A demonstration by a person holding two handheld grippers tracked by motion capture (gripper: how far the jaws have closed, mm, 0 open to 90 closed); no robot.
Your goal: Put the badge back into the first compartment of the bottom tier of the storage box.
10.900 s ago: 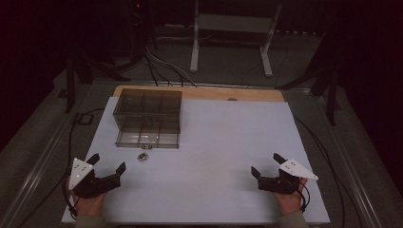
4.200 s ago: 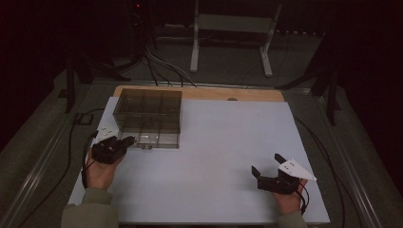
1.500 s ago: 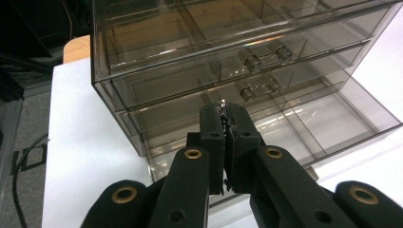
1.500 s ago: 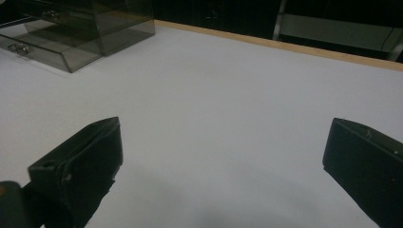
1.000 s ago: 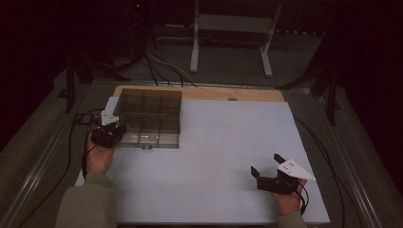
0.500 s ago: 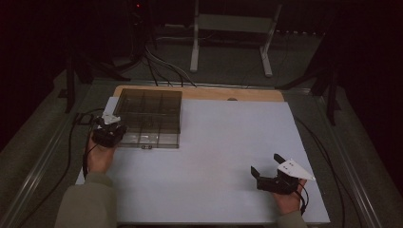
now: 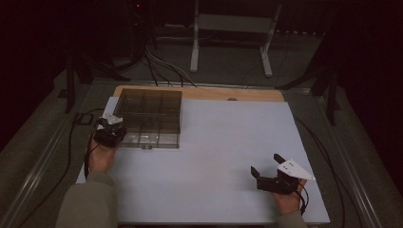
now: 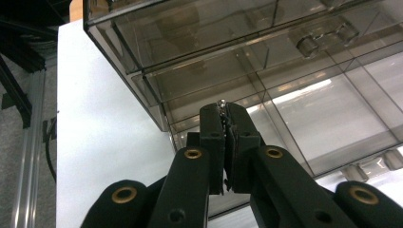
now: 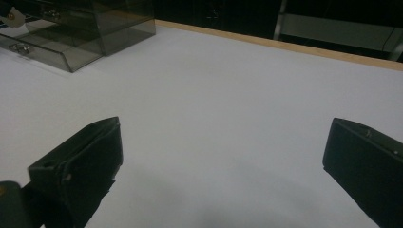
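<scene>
A clear smoky plastic compartment box [image 7: 151, 115] stands at the back left of the white table sheet [image 7: 223, 142]. My left gripper [image 7: 113, 131] sits at the box's front left corner, its jaws pressed together. In the left gripper view the left gripper [image 8: 223, 105] pinches a tiny shiny metal piece [image 8: 221, 101] at its very tips, just over a front compartment of the box [image 8: 247, 52]. My right gripper [image 7: 266, 165] rests at the front right of the sheet. The right gripper [image 9: 223, 142] stands wide open with bare sheet between its jaws.
A wooden board edge [image 7: 228, 93] runs behind the sheet. Cables [image 7: 76, 142] trail off the table's left side, and a metal stand [image 7: 228, 28] is on the floor beyond. In the right gripper view the box [image 9: 85, 28] lies far off to the upper left.
Since the earliest frame, the left gripper went from the front left up to the box's corner, and the small piece before the box has left the sheet. In the last second nothing shifts.
</scene>
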